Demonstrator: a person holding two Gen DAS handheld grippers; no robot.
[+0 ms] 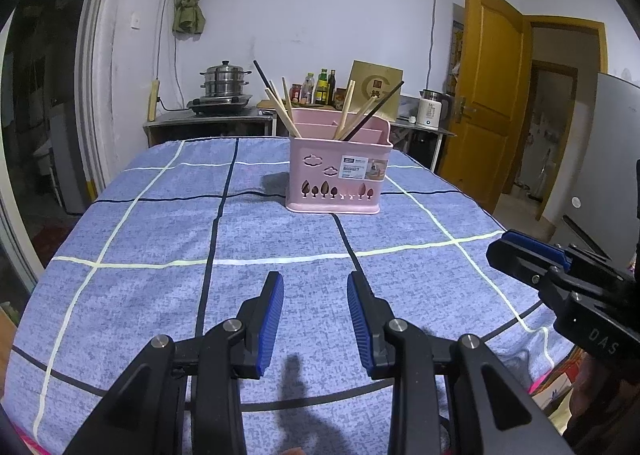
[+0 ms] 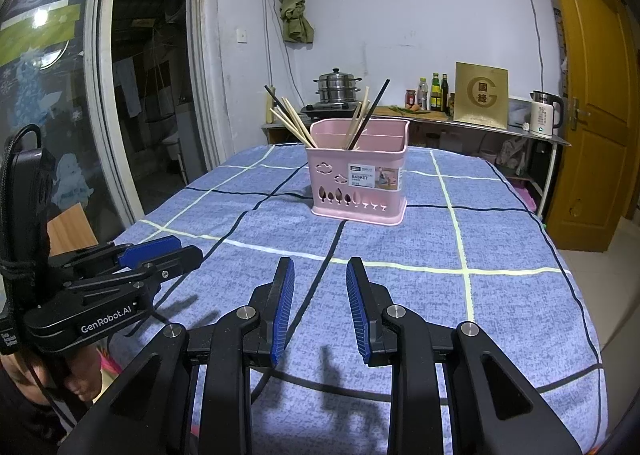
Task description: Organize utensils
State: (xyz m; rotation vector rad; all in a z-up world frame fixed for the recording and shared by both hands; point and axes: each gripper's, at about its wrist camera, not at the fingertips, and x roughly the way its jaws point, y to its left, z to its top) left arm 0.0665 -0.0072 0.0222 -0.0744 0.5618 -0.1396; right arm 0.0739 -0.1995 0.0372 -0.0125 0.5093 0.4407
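Observation:
A pink plastic utensil basket [image 1: 338,171] stands upright on the blue checked tablecloth [image 1: 160,223], far middle; it also shows in the right wrist view [image 2: 360,183]. Several wooden chopsticks [image 1: 284,111] and black chopsticks [image 1: 376,111] lean in its compartments. My left gripper [image 1: 315,283] is open and empty, low over the cloth, well short of the basket. My right gripper [image 2: 320,269] is open and empty, also short of the basket. Each gripper shows from the side in the other's view: the right one [image 1: 532,255], the left one [image 2: 168,251].
Behind the table a steel counter [image 1: 208,121] holds a steamer pot [image 1: 224,81], bottles [image 1: 320,89], a gold box [image 1: 374,89] and a white kettle [image 1: 430,109]. A yellow door [image 1: 492,95] stands at right, a glass door [image 2: 60,95] at left.

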